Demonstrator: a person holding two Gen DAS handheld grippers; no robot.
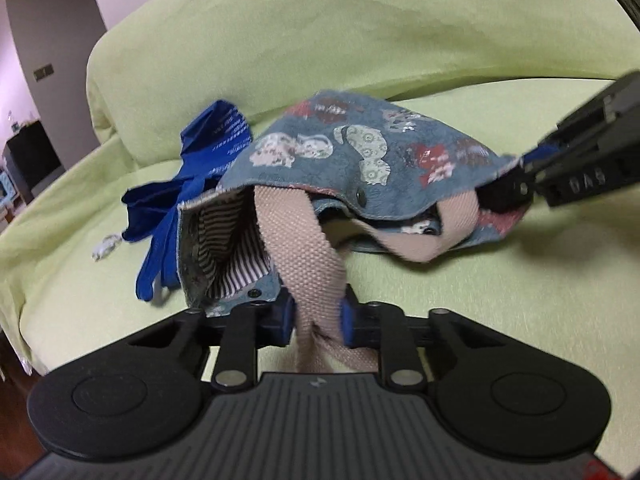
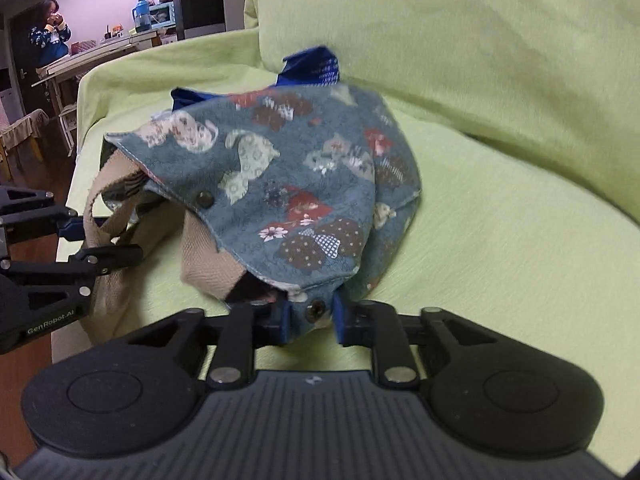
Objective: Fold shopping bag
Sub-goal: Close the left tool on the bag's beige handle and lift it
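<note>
A blue patterned cloth shopping bag (image 1: 360,152) with cat and flower prints, a striped lining and beige webbing handles (image 1: 304,248) lies crumpled on a green-covered sofa seat (image 1: 480,280). My left gripper (image 1: 316,316) is shut on a beige handle at the bag's mouth. My right gripper (image 2: 310,314) is shut on the bag's rim (image 2: 304,296) by a snap button. The bag (image 2: 304,184) hangs lifted between both grippers. The right gripper also shows at the right of the left wrist view (image 1: 524,176), and the left gripper at the left of the right wrist view (image 2: 80,240).
A second, bright blue bag (image 1: 188,192) lies behind the patterned one and peeks out in the right wrist view (image 2: 316,68). The sofa backrest (image 1: 360,32) rises behind. A small white scrap (image 1: 105,246) lies on the seat. A table, appliances and a person (image 2: 50,32) are at far left.
</note>
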